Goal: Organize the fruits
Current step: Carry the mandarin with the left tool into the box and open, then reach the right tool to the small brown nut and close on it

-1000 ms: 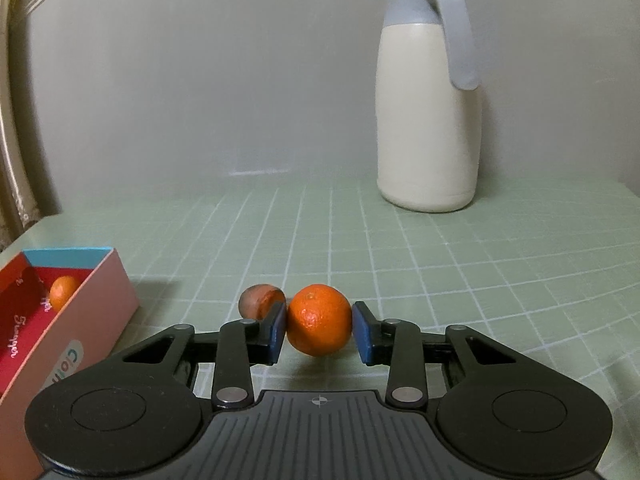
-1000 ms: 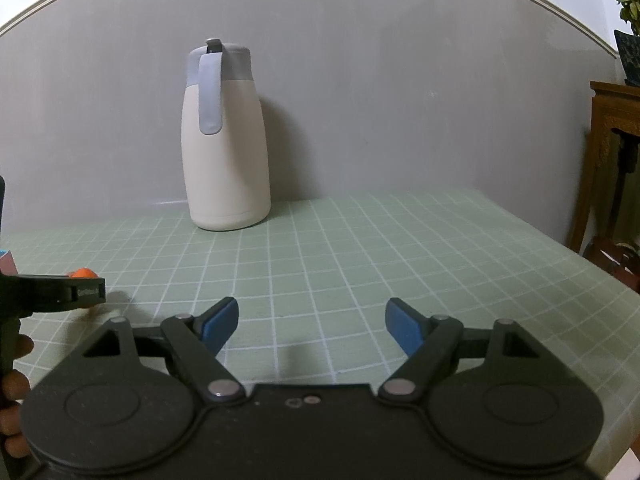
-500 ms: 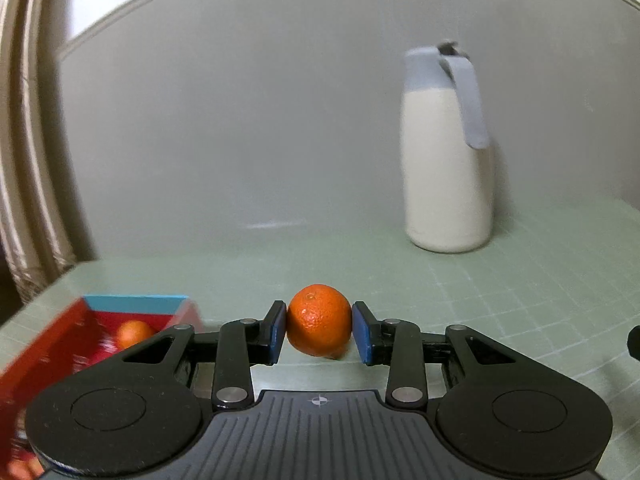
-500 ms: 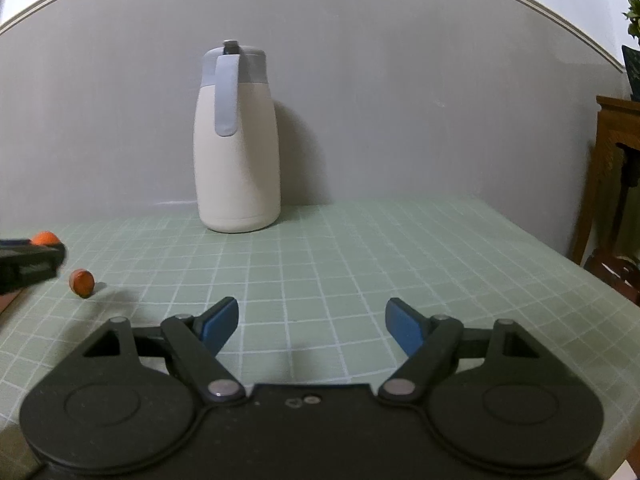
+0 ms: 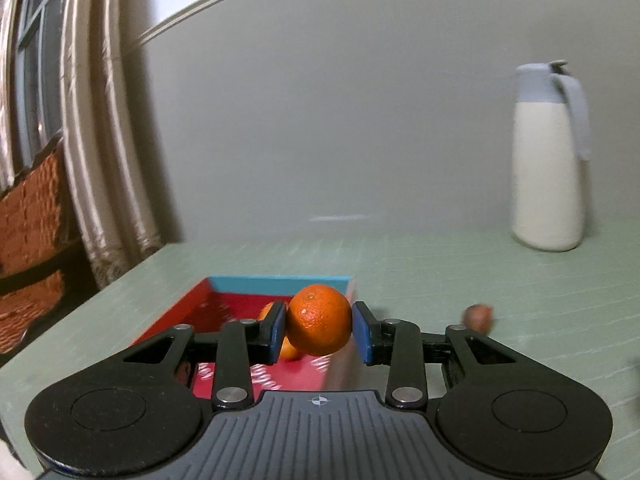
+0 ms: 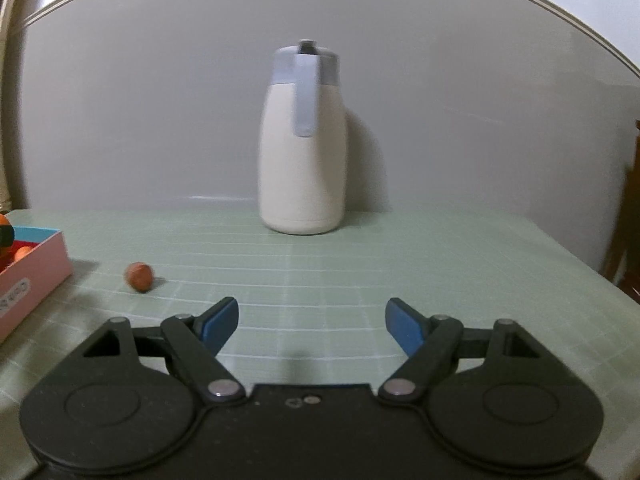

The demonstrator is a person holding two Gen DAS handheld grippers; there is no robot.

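Observation:
My left gripper (image 5: 319,327) is shut on an orange (image 5: 318,320) and holds it in the air over the right side of a red-lined box (image 5: 228,296) with a blue far wall. Another orange (image 5: 267,312) lies inside the box, partly hidden behind the left pad. A small reddish-brown fruit (image 5: 477,317) lies on the tablecloth right of the box; the right wrist view shows this fruit (image 6: 140,276) beside the pink box (image 6: 36,276). My right gripper (image 6: 311,322) stands open over bare cloth, nothing between its fingers.
A cream jug with a grey lid (image 6: 303,140) stands at the back against the wall, also the jug (image 5: 549,156) at the right in the left wrist view. Green checked cloth (image 6: 400,264) covers the table. Curtains (image 5: 100,120) and a woven basket (image 5: 32,208) sit beyond the table's left edge.
My left gripper has carried the orange leftward and a little up, from beside the small fruit to over the box. The right gripper has swung left, so the jug now sits centred.

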